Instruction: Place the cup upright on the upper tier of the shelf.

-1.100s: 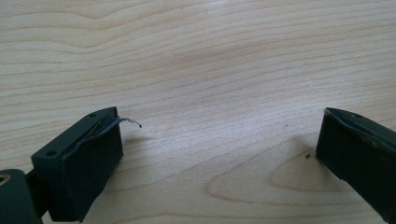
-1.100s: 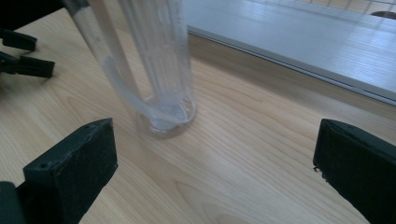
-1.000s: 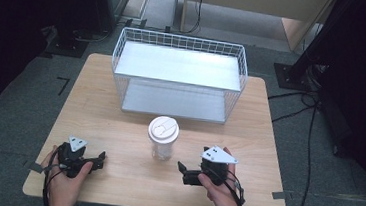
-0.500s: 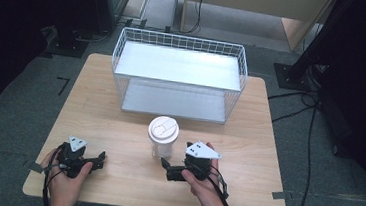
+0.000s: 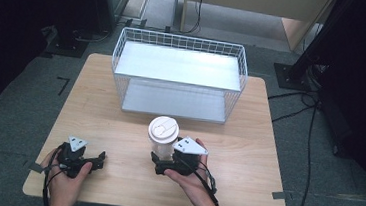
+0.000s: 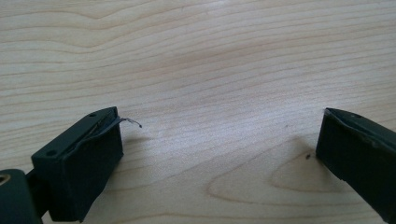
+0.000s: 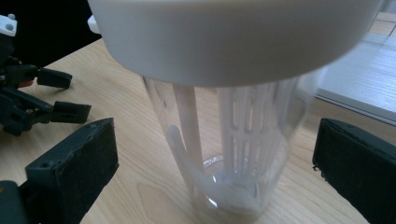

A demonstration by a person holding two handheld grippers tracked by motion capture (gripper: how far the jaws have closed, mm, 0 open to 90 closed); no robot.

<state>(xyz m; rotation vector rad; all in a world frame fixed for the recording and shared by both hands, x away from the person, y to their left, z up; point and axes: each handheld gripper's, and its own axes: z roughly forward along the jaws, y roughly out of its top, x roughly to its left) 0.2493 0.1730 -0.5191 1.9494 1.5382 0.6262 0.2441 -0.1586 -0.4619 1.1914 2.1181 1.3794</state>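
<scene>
A clear plastic cup [image 5: 163, 131] with a white lid stands upright in the middle of the wooden table [image 5: 248, 139]. In the right gripper view the cup [image 7: 233, 140] holds white plastic cutlery. My right gripper [image 5: 157, 163] is at its base on the near side, open, and in its own view [image 7: 215, 172] one jaw stands on each side of the cup with gaps to its wall. My left gripper [image 5: 100, 158] rests open on the table at the front left. Between its jaws [image 6: 219, 149] lies bare wood.
A white wire basket [image 5: 181, 37] with a white floor stands at the back of the table, just beyond the cup. The left gripper [image 7: 46, 93] is seen off to the left in the right gripper view. Cables run over the grey floor on the right.
My right gripper has moved left and toward the cup, from beside it to right at its base with the jaws on either side. The left gripper has stayed put.
</scene>
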